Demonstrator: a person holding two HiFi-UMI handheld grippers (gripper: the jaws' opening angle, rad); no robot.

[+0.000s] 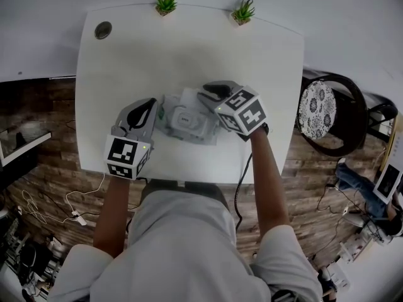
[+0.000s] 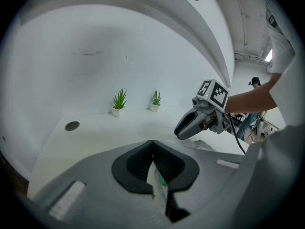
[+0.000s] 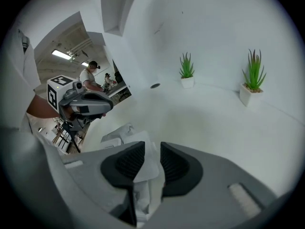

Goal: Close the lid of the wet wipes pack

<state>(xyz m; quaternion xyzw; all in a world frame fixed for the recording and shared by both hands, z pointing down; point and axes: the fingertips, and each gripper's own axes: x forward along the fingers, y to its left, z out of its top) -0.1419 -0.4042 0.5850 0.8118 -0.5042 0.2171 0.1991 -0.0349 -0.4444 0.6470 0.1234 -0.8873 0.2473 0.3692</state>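
The wet wipes pack [image 1: 189, 124] lies on the white table [image 1: 189, 49], close to the near edge. Its white lid [image 1: 189, 98] stands raised at the far side. My left gripper [image 1: 157, 112] is at the pack's left end. In the left gripper view this gripper [image 2: 153, 147] is shut on the pack's thin sealed edge [image 2: 159, 185]. My right gripper [image 1: 208, 94] is at the far right of the pack. In the right gripper view it [image 3: 152, 149] has its jaws narrowly apart with the lid [image 3: 145, 168] pinched between them.
Two small potted plants [image 1: 166, 4] [image 1: 242, 11] stand at the table's far edge. A round cable grommet [image 1: 102, 29] sits in the far left corner. A chair [image 1: 327, 112] stands to the right of the table. Cables lie on the wooden floor.
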